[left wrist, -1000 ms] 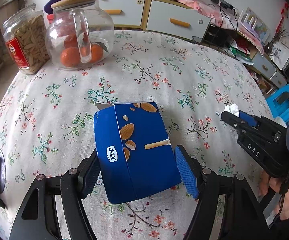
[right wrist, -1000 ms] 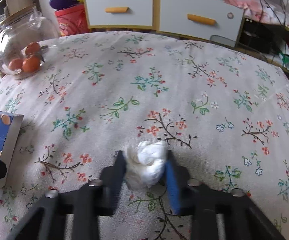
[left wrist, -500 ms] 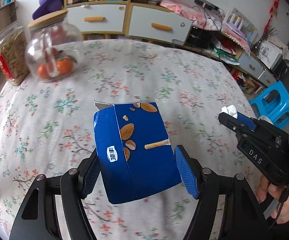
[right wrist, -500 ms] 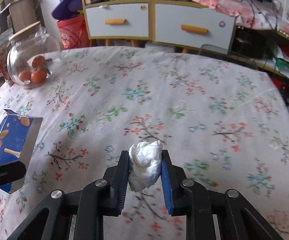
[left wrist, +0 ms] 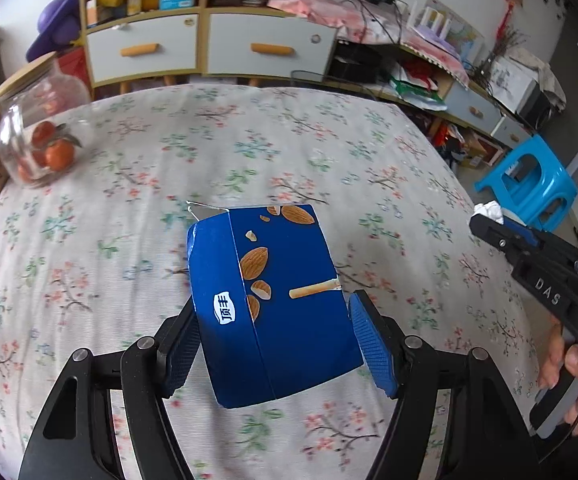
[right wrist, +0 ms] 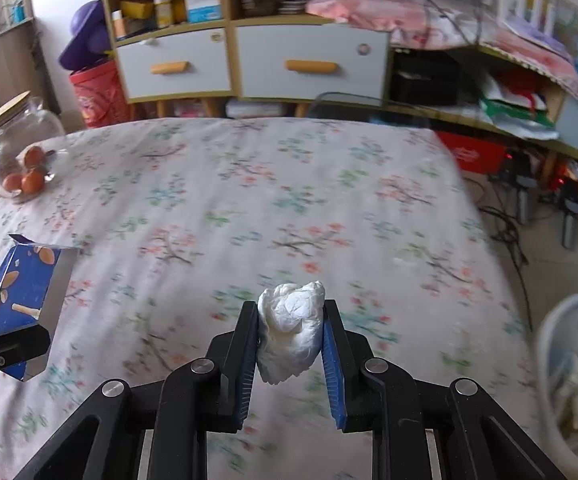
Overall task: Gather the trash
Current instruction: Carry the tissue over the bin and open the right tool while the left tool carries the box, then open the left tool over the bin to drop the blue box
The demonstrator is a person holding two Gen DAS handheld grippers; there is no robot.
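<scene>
Carrying both finds above the table, I am clamping the box (left wrist: 273,300) in my wide left gripper (left wrist: 273,344) and pinching the tissue (right wrist: 291,336) in my narrow right gripper (right wrist: 291,354), since the bin (right wrist: 545,344) waits near right.

The left gripper (left wrist: 273,332) pointed steeply down over the table (left wrist: 129,208), near its front edge, jaws set wide and clamped on a box (left wrist: 269,300) lifted clear of the cloth. The right gripper (right wrist: 291,344) also tilted down, jaws nearly closed and pinching a tissue wad (right wrist: 291,336) between the pads. In the left wrist view it reached in from the right, past the table's right edge, a bare hand (left wrist: 569,376) wrapped around its handle. Both grippers were held above the table, well apart.
</scene>
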